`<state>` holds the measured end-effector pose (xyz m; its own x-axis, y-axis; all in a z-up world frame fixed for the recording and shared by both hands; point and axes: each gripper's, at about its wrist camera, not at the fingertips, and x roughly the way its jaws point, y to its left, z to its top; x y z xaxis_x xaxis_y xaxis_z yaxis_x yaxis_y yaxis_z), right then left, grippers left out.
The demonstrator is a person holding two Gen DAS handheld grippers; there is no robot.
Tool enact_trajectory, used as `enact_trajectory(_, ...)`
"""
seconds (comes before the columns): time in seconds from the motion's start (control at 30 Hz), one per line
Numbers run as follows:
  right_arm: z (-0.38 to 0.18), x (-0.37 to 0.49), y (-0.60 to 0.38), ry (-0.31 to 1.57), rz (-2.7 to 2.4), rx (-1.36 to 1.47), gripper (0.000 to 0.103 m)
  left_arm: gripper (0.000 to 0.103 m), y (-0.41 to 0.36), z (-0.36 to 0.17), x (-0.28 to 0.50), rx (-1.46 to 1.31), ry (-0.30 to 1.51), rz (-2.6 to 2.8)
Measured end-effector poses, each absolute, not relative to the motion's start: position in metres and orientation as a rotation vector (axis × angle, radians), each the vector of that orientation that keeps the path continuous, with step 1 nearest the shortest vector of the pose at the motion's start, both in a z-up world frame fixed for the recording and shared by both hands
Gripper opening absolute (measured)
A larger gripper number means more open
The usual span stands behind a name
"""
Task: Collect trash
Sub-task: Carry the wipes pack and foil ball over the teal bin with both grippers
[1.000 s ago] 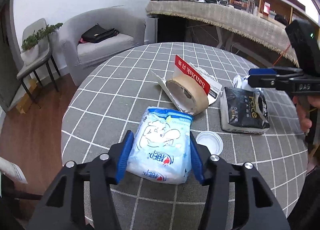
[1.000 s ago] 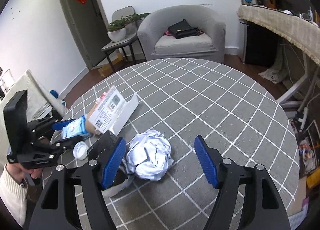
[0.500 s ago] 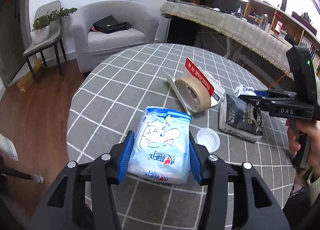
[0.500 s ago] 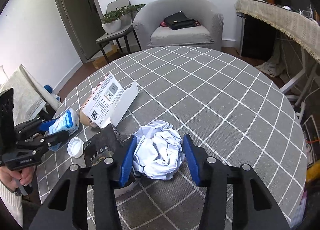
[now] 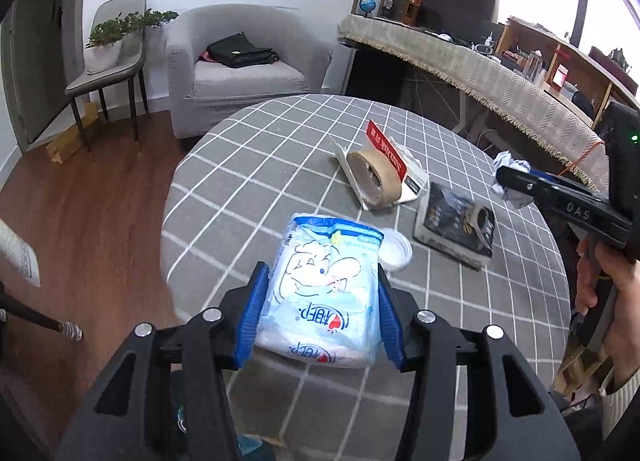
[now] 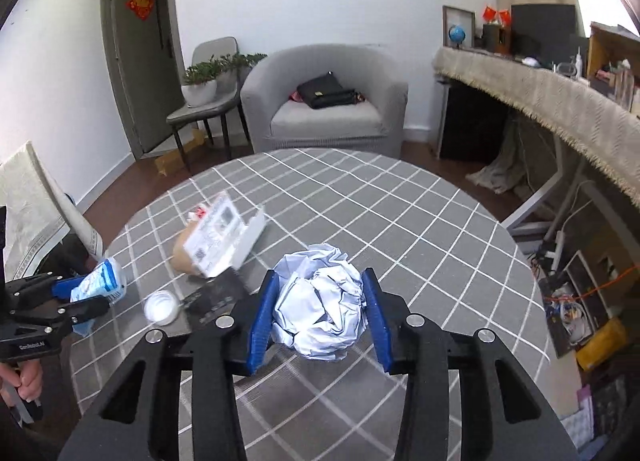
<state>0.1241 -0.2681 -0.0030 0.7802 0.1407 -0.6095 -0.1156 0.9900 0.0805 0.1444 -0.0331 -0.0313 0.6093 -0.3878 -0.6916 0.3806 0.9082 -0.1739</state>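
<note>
The round desk [image 5: 256, 165] carries a grey cloth with a white grid pattern. Two sets of tongs are in view, each with black arms and blue pads.

The left tongs [image 5: 318, 317] are clenched on one soft plastic tissue pack [image 5: 324, 293], light blue and white with a cartoon print; both pads press its sides, and it appears lifted just clear of the cloth. The tongs point downward and forward over the near edge of the desk.

The right tongs [image 6: 318, 319] have just been closing and now grip one crumpled ball of white paper [image 6: 320, 309], creased and irregular, between both pads. In the left wrist view a hand [image 5: 612, 281] grips their handle at the right edge of the picture.

Four items lie on the cloth:
- one roll of brown tape [image 5: 374, 177], standing on edge against an open white carton;
- one open white carton [image 5: 408, 177] with a red flap;
- one flat black packet [image 5: 456, 221], glossy and rectangular;
- one round white lid [image 5: 396, 251], partly behind the pack.
</note>
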Motion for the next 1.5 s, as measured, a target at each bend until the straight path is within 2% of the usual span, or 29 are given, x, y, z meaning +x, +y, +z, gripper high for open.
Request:
enact_trajectory(0.5, 0.001, 0.102, -0.192, 0.688, 0.318, 0.031, 0.043, 0.053, 0.006, -0.019, 0.102, -0.040, 0.759, -0.333)
enact_trajectory(0.87, 0.001, 0.107, -0.109, 0.703, 0.464, -0.010, 0.043, 0.053, 0.078, -0.022, 0.100, -0.098, 0.778, -0.211)
enact_trajectory(1.07, -0.004, 0.105, -0.060, 0.725, 0.549, -0.030, 0.043, 0.053, 0.116, -0.038, 0.093, -0.115, 0.826, -0.133)
enact_trajectory(1.5, -0.027, 0.111, 0.011, 0.814, 0.656, -0.065, 0.043, 0.054, 0.148, -0.098, 0.078, -0.081, 0.986, -0.082)
